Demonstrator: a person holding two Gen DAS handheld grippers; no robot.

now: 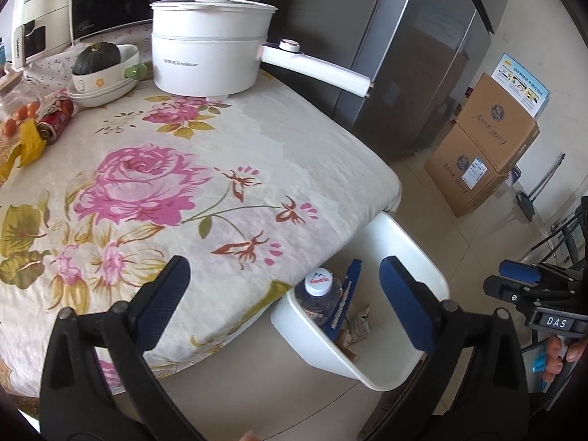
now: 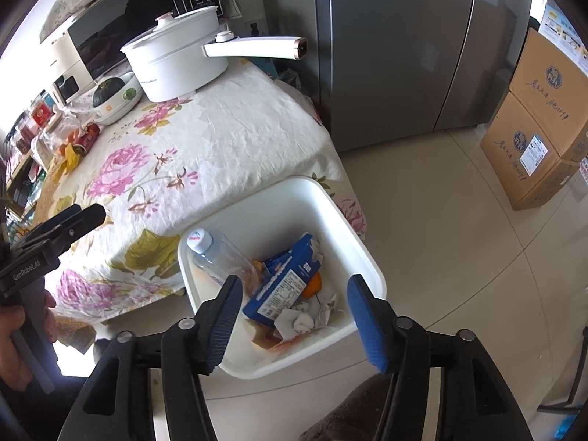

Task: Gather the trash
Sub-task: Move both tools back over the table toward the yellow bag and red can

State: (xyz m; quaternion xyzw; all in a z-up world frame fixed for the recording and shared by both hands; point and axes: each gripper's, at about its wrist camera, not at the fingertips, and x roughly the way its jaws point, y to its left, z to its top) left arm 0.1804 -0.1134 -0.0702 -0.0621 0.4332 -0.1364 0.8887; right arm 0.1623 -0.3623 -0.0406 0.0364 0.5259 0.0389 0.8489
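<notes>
A white trash bin (image 2: pixel 364 253) stands on the floor by the table corner; it also shows in the left wrist view (image 1: pixel 415 253). It holds a clear water bottle (image 2: pixel 220 253), a blue carton (image 2: pixel 283 283), crumpled paper (image 2: pixel 305 316) and an orange piece (image 2: pixel 314 283). My right gripper (image 2: pixel 294 286) is open and empty above the bin. My left gripper (image 1: pixel 286 279) is open and empty over the table's near edge, left of the bin. A red can (image 1: pixel 55 117) and a yellow peel (image 1: pixel 29 139) lie at the table's far left.
The floral-clothed table (image 1: pixel 183 183) carries a white electric pot (image 1: pixel 209 51) with a long handle, a bowl with a dark squash (image 1: pixel 103 66), small tomatoes (image 1: pixel 20 115) and a microwave behind. A grey fridge (image 2: pixel 404 44) and stacked cardboard boxes (image 2: pixel 544 117) stand on the tiled floor.
</notes>
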